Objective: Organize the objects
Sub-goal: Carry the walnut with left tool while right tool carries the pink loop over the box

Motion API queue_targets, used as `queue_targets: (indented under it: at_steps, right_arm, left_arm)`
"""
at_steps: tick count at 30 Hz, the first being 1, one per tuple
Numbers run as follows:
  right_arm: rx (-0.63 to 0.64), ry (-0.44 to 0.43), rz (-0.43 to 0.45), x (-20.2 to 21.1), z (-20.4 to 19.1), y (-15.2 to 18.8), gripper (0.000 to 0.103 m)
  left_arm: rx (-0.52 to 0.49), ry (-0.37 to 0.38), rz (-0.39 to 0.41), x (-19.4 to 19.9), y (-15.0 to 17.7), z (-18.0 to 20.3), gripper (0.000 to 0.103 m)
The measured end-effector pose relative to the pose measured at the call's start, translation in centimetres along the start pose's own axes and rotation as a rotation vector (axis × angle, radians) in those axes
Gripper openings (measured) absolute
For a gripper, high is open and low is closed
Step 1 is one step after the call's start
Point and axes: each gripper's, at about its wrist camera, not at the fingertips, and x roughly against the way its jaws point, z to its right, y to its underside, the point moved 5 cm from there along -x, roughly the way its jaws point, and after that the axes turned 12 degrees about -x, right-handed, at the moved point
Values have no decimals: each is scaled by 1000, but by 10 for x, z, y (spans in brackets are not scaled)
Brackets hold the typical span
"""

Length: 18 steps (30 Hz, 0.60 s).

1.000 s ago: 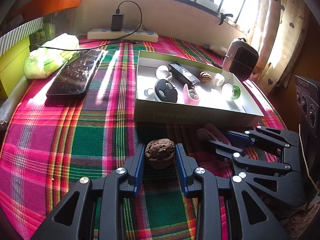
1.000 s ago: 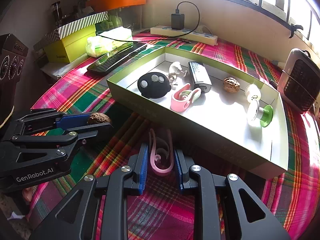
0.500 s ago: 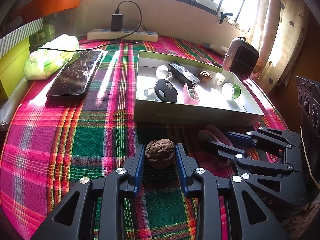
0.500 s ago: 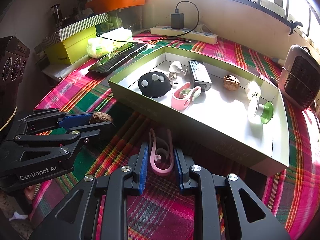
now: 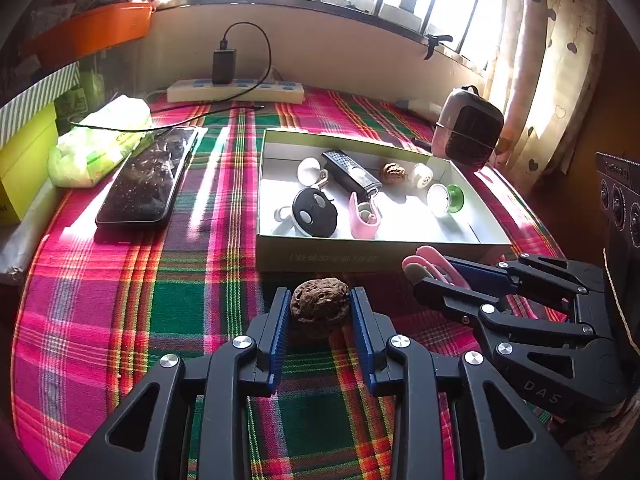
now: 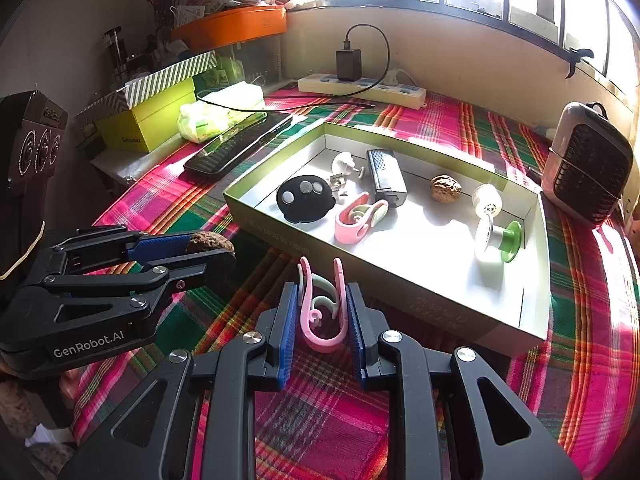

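Note:
My left gripper (image 5: 320, 296) is shut on a brown walnut (image 5: 319, 307), low over the plaid cloth just in front of the green box (image 5: 360, 258). Beside it on the right, my right gripper (image 6: 322, 292) is shut on a pink ear-hook clip (image 6: 321, 345), its prongs pointing toward the box (image 6: 400, 292). Each gripper shows in the other's view: the right gripper (image 5: 440, 276) with the clip (image 5: 430, 254), the left gripper (image 6: 208, 248) with the walnut (image 6: 210, 240). Inside the box lie another walnut (image 5: 394, 172), another pink clip (image 5: 362, 220), a black round disc (image 5: 314, 212) and several small items.
A black phone (image 5: 148, 180) and a tissue pack (image 5: 100, 140) lie left of the box. At the back, under the window, is a power strip (image 5: 236, 90) with a charger. A small heater (image 5: 470, 132) stands at the back right. Yellow-green boxes (image 6: 148, 128) crowd the left edge.

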Motion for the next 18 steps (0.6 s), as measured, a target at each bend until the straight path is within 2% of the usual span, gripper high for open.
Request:
queue_targets:
  at_steps: [8, 18]
  right_arm:
    - [-16, -1, 32, 13, 6, -9, 24]
    - [-66, 38, 70, 25, 30, -24, 24]
  left_arm:
    - [-22, -1, 20, 7, -13, 6, 28]
    - [-49, 9, 36, 0, -35, 16, 28]
